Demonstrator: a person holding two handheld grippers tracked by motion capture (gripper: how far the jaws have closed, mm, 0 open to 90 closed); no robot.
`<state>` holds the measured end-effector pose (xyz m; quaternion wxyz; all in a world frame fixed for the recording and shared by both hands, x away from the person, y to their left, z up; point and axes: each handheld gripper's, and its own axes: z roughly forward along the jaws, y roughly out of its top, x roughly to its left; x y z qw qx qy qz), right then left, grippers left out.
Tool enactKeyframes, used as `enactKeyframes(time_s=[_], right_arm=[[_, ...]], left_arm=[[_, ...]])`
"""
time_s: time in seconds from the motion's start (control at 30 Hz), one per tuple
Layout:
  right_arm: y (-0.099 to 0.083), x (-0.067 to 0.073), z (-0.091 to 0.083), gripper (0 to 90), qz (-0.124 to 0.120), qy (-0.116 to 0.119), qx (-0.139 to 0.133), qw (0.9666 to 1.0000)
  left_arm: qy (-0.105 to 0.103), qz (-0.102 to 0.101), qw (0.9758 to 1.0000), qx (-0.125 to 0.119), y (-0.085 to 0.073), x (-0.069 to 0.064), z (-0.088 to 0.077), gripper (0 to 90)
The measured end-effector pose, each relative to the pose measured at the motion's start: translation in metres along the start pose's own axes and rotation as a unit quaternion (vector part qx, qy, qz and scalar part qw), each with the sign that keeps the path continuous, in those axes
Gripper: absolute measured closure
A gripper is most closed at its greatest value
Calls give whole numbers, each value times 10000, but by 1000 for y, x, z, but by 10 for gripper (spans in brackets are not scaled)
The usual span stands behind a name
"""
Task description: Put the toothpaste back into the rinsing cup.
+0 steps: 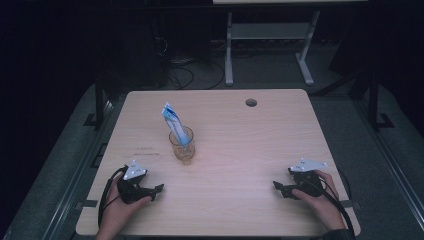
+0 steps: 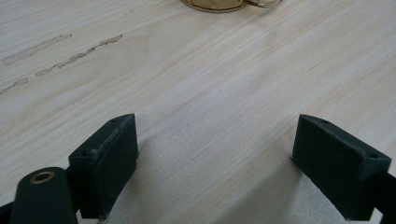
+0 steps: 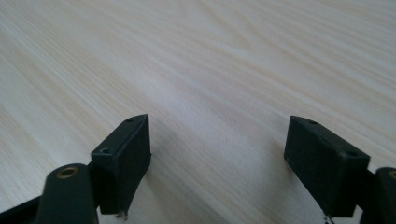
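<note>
A clear glass cup (image 1: pixel 182 146) stands left of the table's middle, and a blue and white packet (image 1: pixel 174 121) sticks up out of it, leaning to the left. Its amber base (image 2: pixel 219 4) shows at the top edge of the left gripper view. My left gripper (image 1: pixel 157 191) rests on the table near the front left, below the cup, held in a hand. Its jaws stand wide apart over bare wood (image 2: pixel 215 154), so it is open. My right gripper (image 1: pixel 278 187) lies near the front right edge in the other hand, open with nothing between its jaws (image 3: pixel 217 158).
The light wooden table (image 1: pixel 240 150) has a round cable hole (image 1: pixel 251 102) near its far edge. Faint smudge marks (image 2: pixel 70 53) lie on the wood left of the cup. Beyond the table stand a white desk frame (image 1: pixel 270 45) and loose cables (image 1: pixel 180 70) on a dark floor.
</note>
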<state>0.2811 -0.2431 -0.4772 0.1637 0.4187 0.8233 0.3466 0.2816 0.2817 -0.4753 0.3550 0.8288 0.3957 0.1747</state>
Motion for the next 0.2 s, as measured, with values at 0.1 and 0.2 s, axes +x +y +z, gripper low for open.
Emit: enactKeyframes(time_s=[0.1, 0.2], right_arm=[[-2, 0, 0, 205, 29, -2, -39, 10000], [-5, -1, 0, 196, 56, -2, -127, 9999]], left_arm=[[-1, 0, 10000, 2, 0, 0, 0, 132], [-1, -1, 10000, 2, 0, 0, 0, 132]])
